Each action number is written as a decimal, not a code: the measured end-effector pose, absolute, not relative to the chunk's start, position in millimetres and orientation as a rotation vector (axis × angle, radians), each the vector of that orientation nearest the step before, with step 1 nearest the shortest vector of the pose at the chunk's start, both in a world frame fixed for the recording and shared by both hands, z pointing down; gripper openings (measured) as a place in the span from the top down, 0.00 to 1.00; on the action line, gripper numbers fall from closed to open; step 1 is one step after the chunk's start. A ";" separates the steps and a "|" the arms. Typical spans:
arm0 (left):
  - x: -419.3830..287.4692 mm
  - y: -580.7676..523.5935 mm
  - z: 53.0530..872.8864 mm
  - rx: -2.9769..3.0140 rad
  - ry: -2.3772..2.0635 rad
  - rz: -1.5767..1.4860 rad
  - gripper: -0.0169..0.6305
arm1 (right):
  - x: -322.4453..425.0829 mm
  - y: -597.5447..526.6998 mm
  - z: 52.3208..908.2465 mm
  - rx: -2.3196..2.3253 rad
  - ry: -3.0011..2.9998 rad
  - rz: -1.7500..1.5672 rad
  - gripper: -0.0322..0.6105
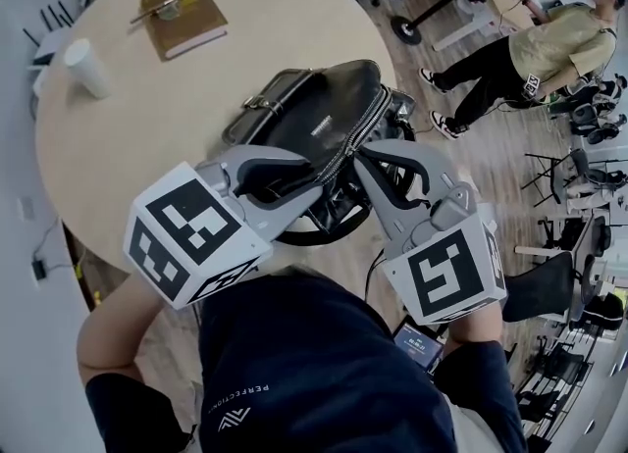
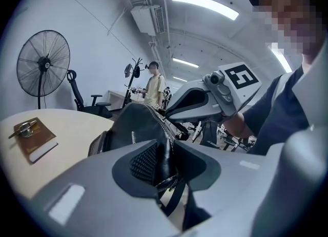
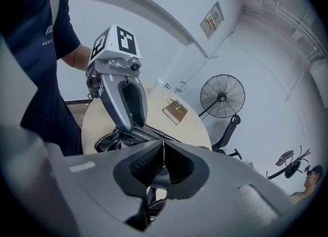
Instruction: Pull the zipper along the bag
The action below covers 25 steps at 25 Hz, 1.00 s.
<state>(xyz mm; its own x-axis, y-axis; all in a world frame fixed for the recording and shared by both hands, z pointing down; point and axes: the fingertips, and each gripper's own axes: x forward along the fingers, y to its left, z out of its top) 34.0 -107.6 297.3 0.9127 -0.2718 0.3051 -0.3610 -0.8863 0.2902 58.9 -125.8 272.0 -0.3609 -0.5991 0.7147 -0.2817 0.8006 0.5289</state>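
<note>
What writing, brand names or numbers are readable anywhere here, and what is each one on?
"PERFECTION": pale print on the person's dark shirt; the right gripper view shows only "PERF".
Small label on the black bag: too small to read.
Wall notice: too small to read.
Marker cubes: black-and-white squares, no words.

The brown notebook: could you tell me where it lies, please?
In the head view the brown notebook lies on the far side of the round table, up and right of the white cup and beyond the black bag, touching neither.
</note>
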 end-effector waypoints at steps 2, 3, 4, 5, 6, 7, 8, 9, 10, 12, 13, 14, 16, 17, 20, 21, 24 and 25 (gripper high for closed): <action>35.6 -103.6 299.0 2.734 -0.446 0.374 0.80 | 61.2 -121.5 275.8 0.638 -1.953 -0.375 0.93; 36.6 -101.9 299.4 2.741 -0.437 0.377 0.80 | 62.5 -119.9 278.2 0.630 -1.946 -0.371 0.93; 37.4 -100.8 299.6 2.749 -0.432 0.378 0.80 | 63.2 -118.9 280.6 0.621 -1.942 -0.368 0.93; 37.8 -100.5 299.8 2.758 -0.430 0.380 0.80 | 62.9 -118.5 282.8 0.611 -1.944 -0.365 0.93; 37.6 -100.5 299.9 2.764 -0.430 0.382 0.80 | 61.8 -118.2 284.8 0.600 -1.952 -0.360 0.93; 37.3 -100.7 300.2 2.768 -0.428 0.385 0.80 | 60.5 -118.1 286.4 0.591 -1.960 -0.357 0.93; 37.0 -100.9 300.4 2.770 -0.424 0.388 0.80 | 59.6 -118.3 287.4 0.588 -1.963 -0.359 0.93; 37.0 -101.0 300.4 2.771 -0.421 0.392 0.80 | 59.0 -118.9 287.7 0.590 -1.959 -0.371 0.93; 37.1 -101.2 300.3 2.772 -0.420 0.395 0.80 | 58.5 -119.7 287.4 0.593 -1.950 -0.392 0.93; 37.6 -102.6 299.5 2.774 -0.420 0.401 0.80 | 58.0 -121.8 286.0 0.586 -1.919 -0.446 0.93; 37.6 -103.9 299.0 2.774 -0.419 0.403 0.80 | 57.7 -123.5 285.4 0.576 -1.902 -0.471 0.93; 37.4 -105.2 298.6 2.773 -0.417 0.404 0.80 | 57.1 -125.2 285.0 0.561 -1.885 -0.493 0.93; 36.9 -106.6 298.2 2.767 -0.410 0.403 0.80 | 55.3 -127.3 285.0 0.524 -1.853 -0.532 0.93; 36.8 -106.6 298.1 2.764 -0.407 0.402 0.80 | 54.5 -127.7 285.4 0.505 -1.839 -0.544 0.93; 36.9 -106.1 297.6 2.764 -0.400 0.398 0.80 | 53.3 -128.2 287.1 0.465 -1.831 -0.543 0.93; 36.7 -106.1 297.3 2.766 -0.402 0.395 0.80 | 53.3 -128.5 287.5 0.462 -1.842 -0.526 0.93; 36.1 -106.2 296.3 2.766 -0.406 0.385 0.80 | 54.4 -130.0 286.1 0.475 -1.906 -0.439 0.93; 36.2 -106.1 296.2 2.767 -0.406 0.388 0.80 | 54.9 -130.4 285.8 0.480 -1.929 -0.406 0.93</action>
